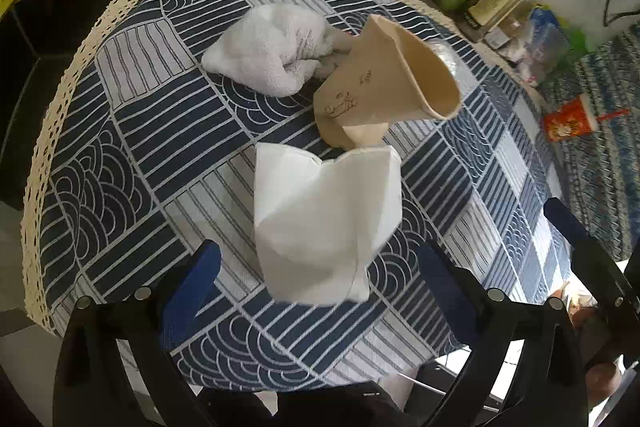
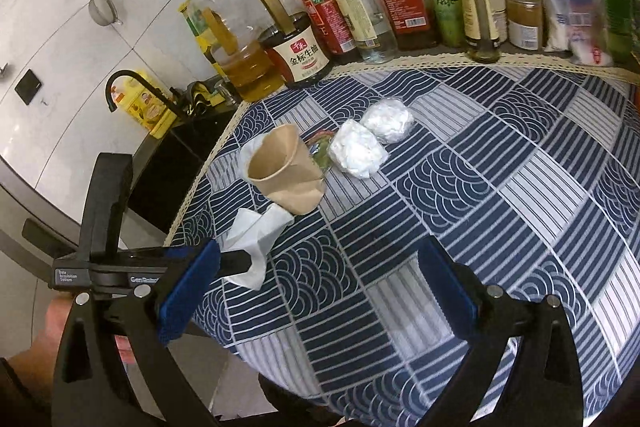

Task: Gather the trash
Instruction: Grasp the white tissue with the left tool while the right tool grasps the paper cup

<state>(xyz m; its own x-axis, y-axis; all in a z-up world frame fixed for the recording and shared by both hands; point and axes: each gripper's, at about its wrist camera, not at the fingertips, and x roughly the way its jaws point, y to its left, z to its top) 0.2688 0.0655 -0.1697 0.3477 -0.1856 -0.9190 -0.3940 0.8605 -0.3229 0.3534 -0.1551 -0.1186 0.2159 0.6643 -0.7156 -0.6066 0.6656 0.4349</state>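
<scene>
hovered at the reaching step with left tool and right tool both wide and empty over the worktop, needing next a closing on the tissue beside the crushed cup.

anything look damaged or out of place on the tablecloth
Yes. The brown paper cup is crushed and lying on its side. A loose white tissue, a balled white towel and two plastic-wrapped white wads lie scattered around it.

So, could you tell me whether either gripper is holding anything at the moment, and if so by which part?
Nothing is held. The left gripper stands open around the white tissue without pressing it, and the right gripper is open over bare tablecloth.
</scene>
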